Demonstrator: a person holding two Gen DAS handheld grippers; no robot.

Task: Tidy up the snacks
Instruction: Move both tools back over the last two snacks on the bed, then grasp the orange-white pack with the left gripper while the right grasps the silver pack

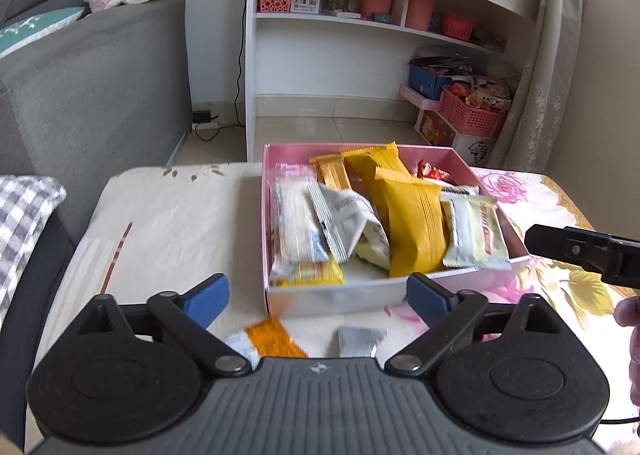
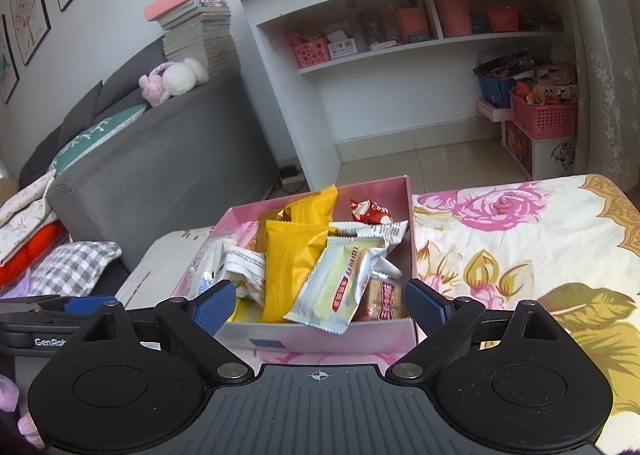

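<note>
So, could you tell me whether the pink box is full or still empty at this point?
Nearly full: the pink box holds a heap of wrapped snacks, yellow packets among them, reaching about its rim.

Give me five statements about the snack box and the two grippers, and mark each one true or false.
1. The pink box holds several snack packets. True.
2. The left gripper is shut on a yellow packet. False: its jaws stand wide open with nothing between the pads.
3. An orange packet and a silver packet lie on the cloth outside the box. True.
4. The right gripper holds the red wrapped sweet. False: it is open and empty; the sweet lies in the far corner of the box.
5. The box stands on a bare wooden table. False: it stands on a floral cloth.
</note>
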